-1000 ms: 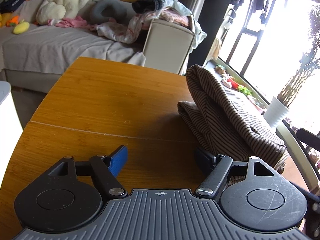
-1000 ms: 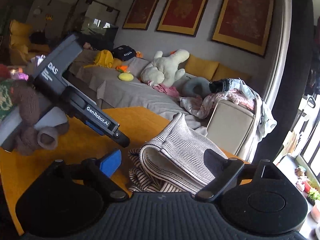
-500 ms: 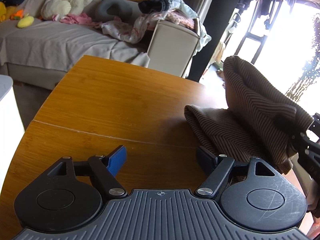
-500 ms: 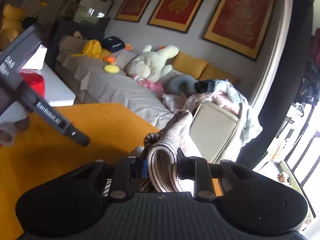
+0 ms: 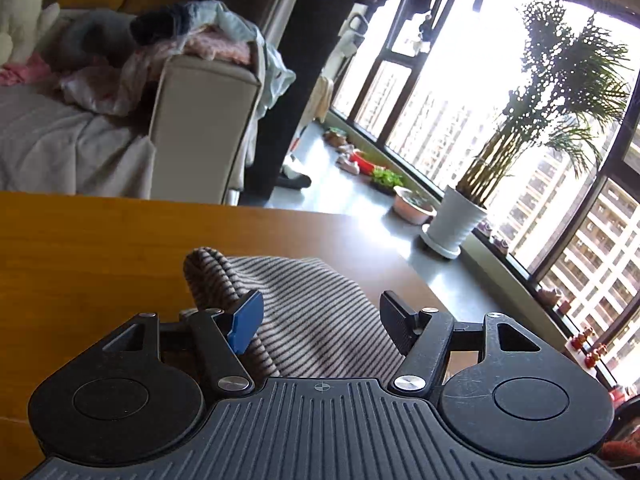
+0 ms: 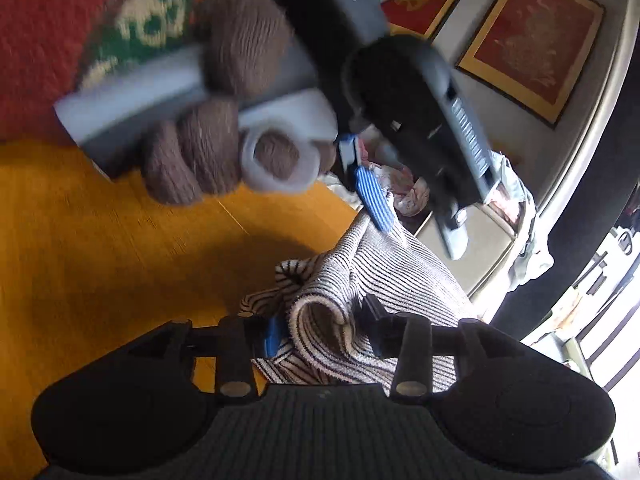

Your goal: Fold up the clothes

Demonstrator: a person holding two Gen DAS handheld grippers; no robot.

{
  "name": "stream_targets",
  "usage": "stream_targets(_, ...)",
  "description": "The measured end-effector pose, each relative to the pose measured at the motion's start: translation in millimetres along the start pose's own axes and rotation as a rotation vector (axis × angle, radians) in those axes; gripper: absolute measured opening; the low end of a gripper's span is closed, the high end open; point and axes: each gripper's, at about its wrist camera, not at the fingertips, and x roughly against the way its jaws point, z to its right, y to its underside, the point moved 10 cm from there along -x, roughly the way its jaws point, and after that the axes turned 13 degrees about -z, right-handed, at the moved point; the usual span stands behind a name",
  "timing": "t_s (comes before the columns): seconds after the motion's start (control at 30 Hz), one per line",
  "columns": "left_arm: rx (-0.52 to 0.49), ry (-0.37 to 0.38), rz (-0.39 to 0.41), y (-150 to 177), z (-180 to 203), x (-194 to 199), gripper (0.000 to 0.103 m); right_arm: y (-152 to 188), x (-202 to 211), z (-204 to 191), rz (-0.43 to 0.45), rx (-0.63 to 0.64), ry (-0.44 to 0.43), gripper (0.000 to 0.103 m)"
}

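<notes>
The striped sweater (image 5: 312,308) lies folded on the wooden table (image 5: 80,248), near its far corner by the window. The right gripper (image 6: 320,330) pinches a rolled fold of the sweater. The left gripper (image 5: 320,316) is spread wide above it; it looks like it holds nothing.

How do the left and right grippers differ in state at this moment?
The left gripper is open, fingers spread above the striped garment; the right gripper is shut on a rolled fold of it. The left hangs over the flat top, while the right pinches the near edge. Both have one blue and one black pad.
</notes>
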Motion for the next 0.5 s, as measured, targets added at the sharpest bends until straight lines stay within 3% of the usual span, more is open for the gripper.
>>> stream_targets(0.07,0.000,-0.014,-0.022,4.3,-10.6,-13.8,0.061,-2.0,16.5,18.3,0.036,-0.089,-0.082,0.073)
stream_targets(0.17,-0.011,-0.002,-0.022,7.7,-16.0,-17.1,0.061,-7.0,38.4,58.0,0.094,-0.244,-0.138,0.080)
stream_targets(0.23,-0.015,0.010,-0.021,9.1,-17.7,-17.1,0.061,-8.4,42.6,82.3,0.111,-0.334,-0.136,0.078)
stream_targets(0.27,-0.013,0.014,-0.019,9.6,-18.6,-18.0,0.061,-7.8,41.0,90.1,0.110,-0.370,-0.138,0.066)
stream_targets(0.33,-0.009,0.020,-0.016,10.4,-20.5,-20.1,0.061,-4.1,32.2,95.4,0.090,-0.423,-0.162,0.054)
stream_targets(0.4,0.003,0.031,-0.011,10.8,-22.8,-20.6,0.061,5.5,11.9,79.6,0.035,-0.403,-0.191,0.054)
stream_targets(0.5,0.017,0.044,-0.007,11.2,-26.9,-20.4,0.061,18.6,-13.8,54.4,-0.016,-0.313,-0.125,0.055)
